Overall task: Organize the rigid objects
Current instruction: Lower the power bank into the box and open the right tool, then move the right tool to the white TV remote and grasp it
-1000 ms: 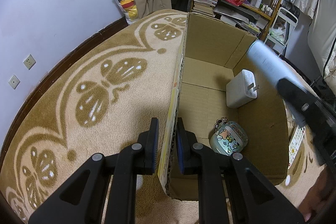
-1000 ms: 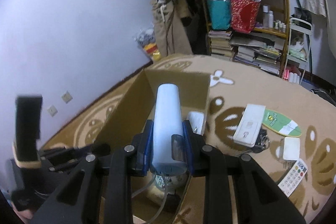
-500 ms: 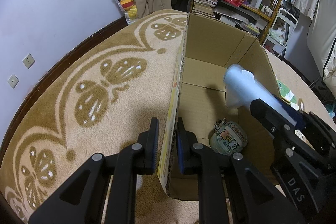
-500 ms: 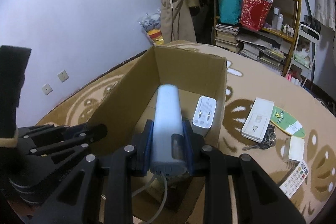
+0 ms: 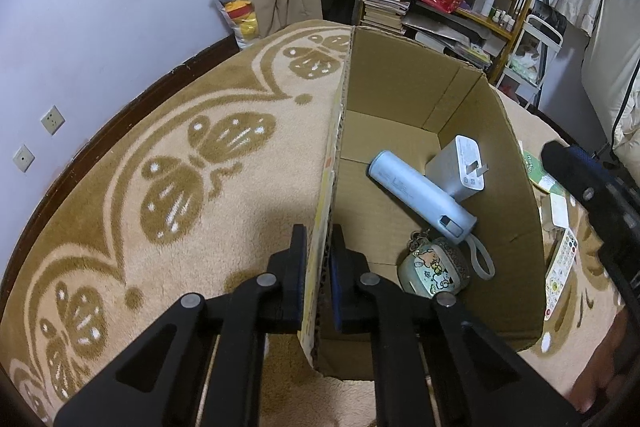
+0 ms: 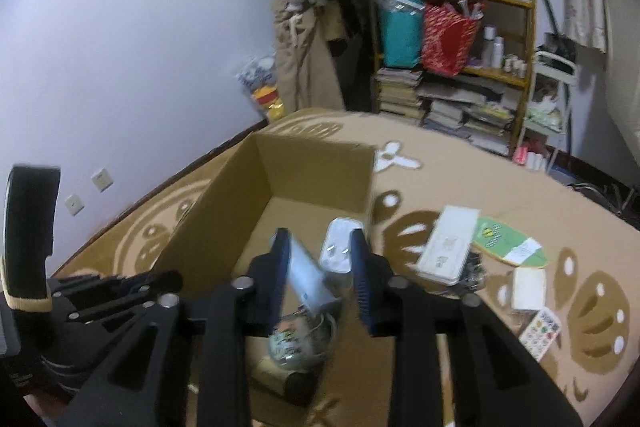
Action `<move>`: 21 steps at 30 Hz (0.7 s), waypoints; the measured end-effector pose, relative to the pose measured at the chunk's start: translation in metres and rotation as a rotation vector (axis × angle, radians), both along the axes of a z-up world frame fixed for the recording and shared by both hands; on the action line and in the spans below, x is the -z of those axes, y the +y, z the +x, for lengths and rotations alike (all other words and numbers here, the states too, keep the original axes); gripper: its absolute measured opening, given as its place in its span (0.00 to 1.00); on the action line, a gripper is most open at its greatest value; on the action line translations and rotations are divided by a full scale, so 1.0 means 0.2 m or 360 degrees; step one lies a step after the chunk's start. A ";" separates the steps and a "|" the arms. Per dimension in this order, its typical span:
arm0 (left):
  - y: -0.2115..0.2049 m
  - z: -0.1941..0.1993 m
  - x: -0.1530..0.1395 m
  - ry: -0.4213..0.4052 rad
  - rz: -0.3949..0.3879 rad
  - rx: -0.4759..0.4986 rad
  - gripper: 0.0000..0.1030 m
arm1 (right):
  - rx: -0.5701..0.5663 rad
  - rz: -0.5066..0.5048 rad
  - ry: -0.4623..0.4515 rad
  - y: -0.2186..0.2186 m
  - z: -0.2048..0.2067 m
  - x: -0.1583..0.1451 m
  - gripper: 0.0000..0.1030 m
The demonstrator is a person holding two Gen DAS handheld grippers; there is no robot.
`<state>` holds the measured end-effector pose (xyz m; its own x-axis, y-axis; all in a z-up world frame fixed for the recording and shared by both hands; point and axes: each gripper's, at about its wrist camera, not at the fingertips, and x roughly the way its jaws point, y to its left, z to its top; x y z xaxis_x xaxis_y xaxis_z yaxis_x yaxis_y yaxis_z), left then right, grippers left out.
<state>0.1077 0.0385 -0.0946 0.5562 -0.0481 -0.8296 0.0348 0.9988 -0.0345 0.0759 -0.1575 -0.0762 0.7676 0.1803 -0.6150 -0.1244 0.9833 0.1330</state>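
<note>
Here the pale blue cylinder (image 5: 420,193) lies on its side on the floor of the cardboard box (image 5: 404,83), its far end toward the box's left wall and its near end, with a grey loop cord, resting over the round cartoon-printed case (image 5: 434,269). Its smooth body leans against the white charger (image 5: 460,169), whose two prongs face up. In the right wrist view the cylinder (image 6: 308,279) shows between the fingers of the right gripper (image 6: 320,263), whose jaws are opening and stand clear of it on both sides. The left gripper (image 5: 318,259) is clamped on the box's near left wall, one finger outside and one inside.

The box is open-topped with tall plain walls; much of its floor on the far side is bare. It stands on a tan carpet (image 5: 180,167) with a darker brown butterfly pattern. To the box's right, on the carpet, lie a white flat case (image 6: 446,245), a green card (image 6: 506,241), a small white square (image 6: 528,289) and a remote (image 6: 540,333). Beyond, a lilac wall (image 5: 100,7) with two sockets meets a dark skirting, and a crowded wooden shelf (image 6: 524,75) holds books and bags.
</note>
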 end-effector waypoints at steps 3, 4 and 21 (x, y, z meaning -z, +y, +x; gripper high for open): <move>0.01 0.00 0.00 -0.0002 0.0008 0.0000 0.09 | 0.0072 0.0006 -0.0045 -0.08 -0.01 -0.03 0.64; 0.01 0.00 0.00 0.0001 0.0007 0.0000 0.10 | 0.0098 0.0015 -0.0053 -0.10 -0.01 -0.04 0.65; 0.04 0.01 0.00 0.0006 -0.0008 -0.0016 0.12 | 0.0496 -0.0036 0.0199 -0.52 0.02 0.18 1.00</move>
<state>0.1097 0.0468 -0.0945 0.5533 -0.0469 -0.8316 0.0248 0.9989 -0.0399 0.0802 -0.2624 -0.1114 0.7022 -0.0658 -0.7090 0.1985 0.9743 0.1062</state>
